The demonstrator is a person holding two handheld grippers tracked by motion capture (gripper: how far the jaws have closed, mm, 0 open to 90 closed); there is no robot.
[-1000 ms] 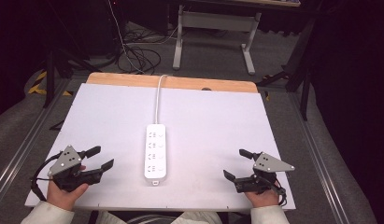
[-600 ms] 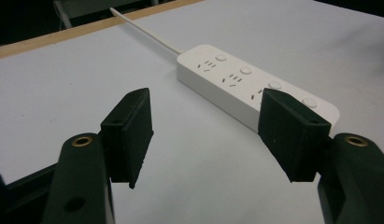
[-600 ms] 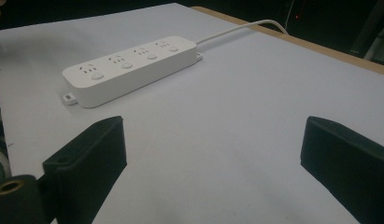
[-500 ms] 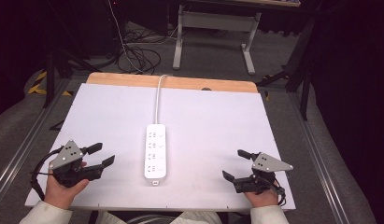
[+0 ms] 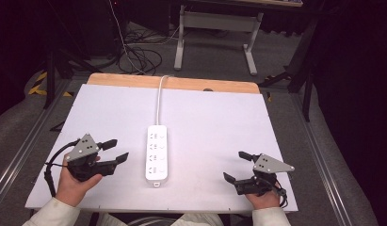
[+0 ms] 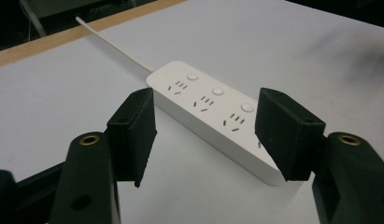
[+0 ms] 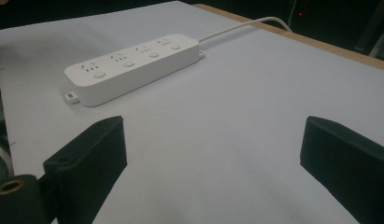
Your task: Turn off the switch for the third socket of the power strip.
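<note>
One power strip (image 5: 156, 151), four sockets; two tools: left tool (image 5: 112, 149), right tool (image 5: 235, 165).

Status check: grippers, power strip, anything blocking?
Left gripper open, empty, just left of the power strip. Right gripper open, empty, farther off. Strip flat mid-table, nothing plugged in, cord running off the far edge. Nothing between.

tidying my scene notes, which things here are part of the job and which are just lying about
In the job:
white four-socket power strip with its white cable
left gripper, jaws open
right gripper, jaws open

Lying about:
white table top
black cables on the floor
grey metal stand
</note>
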